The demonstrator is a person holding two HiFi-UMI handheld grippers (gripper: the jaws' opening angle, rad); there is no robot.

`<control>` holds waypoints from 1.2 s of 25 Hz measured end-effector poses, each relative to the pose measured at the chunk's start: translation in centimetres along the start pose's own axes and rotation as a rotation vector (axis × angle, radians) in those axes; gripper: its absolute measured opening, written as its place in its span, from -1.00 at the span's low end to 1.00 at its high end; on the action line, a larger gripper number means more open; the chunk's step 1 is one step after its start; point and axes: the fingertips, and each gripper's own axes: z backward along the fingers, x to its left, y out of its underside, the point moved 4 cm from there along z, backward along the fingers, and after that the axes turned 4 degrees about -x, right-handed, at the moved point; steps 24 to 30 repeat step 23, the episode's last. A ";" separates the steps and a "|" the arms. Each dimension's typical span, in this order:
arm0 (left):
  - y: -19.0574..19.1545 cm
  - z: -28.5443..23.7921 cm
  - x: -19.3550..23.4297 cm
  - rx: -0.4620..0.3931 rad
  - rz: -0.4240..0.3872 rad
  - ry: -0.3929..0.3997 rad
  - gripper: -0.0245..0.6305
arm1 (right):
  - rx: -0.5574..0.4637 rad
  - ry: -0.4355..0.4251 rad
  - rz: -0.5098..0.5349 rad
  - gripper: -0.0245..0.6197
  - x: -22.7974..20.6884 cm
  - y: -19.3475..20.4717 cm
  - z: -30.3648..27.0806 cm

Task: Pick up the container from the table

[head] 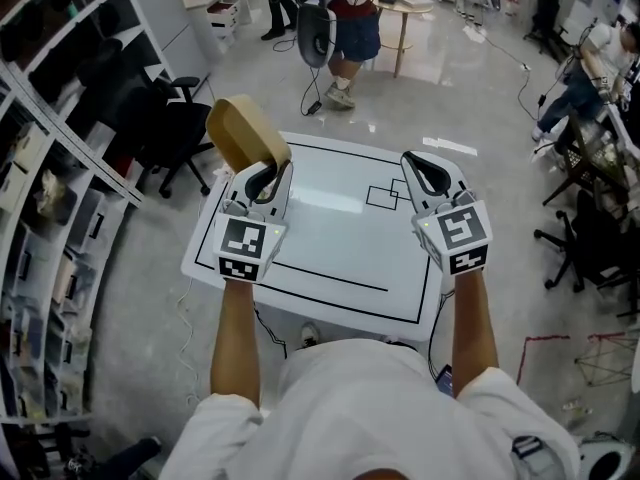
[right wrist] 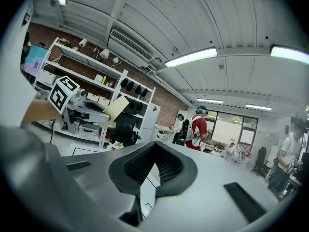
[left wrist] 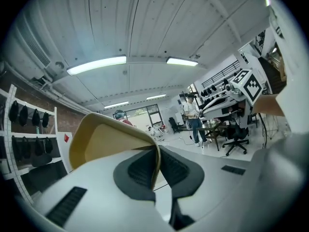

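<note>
A tan paper container [head: 245, 133] hangs in the air above the white table's [head: 330, 258] far left corner. My left gripper [head: 263, 174] is shut on its rim. In the left gripper view the container [left wrist: 104, 139] opens towards the camera, and its thin wall is pinched between the dark pads [left wrist: 140, 170] of the left gripper [left wrist: 157, 164]. My right gripper [head: 418, 165] floats over the table's right side, shut with nothing in it. In the right gripper view the right gripper [right wrist: 154, 159] has its pads together, and the lifted container [right wrist: 115, 109] shows at the left.
The table bears black outline markings [head: 385, 196]. Shelving [head: 50, 198] runs along the left, with a black office chair [head: 175, 128] beside it. A person [head: 350, 28] stands beyond the table near a round wooden table [head: 405, 8]. More chairs [head: 590, 238] stand at the right.
</note>
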 end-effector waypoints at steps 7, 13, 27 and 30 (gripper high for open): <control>0.7 0.6 0.2 0.019 0.003 -0.010 -0.84 | -0.002 -0.031 0.004 -0.89 1.0 -0.5 -0.6; 1.2 1.1 0.6 0.031 0.014 -0.022 -0.84 | 0.003 -0.050 -0.002 -0.89 1.7 -0.6 -1.2; 2.1 1.3 1.8 0.048 0.019 -0.035 -0.84 | 0.011 -0.081 0.006 -0.88 2.7 -0.2 -3.4; 2.1 1.3 1.8 0.048 0.019 -0.035 -0.84 | 0.011 -0.081 0.006 -0.88 2.7 -0.2 -3.4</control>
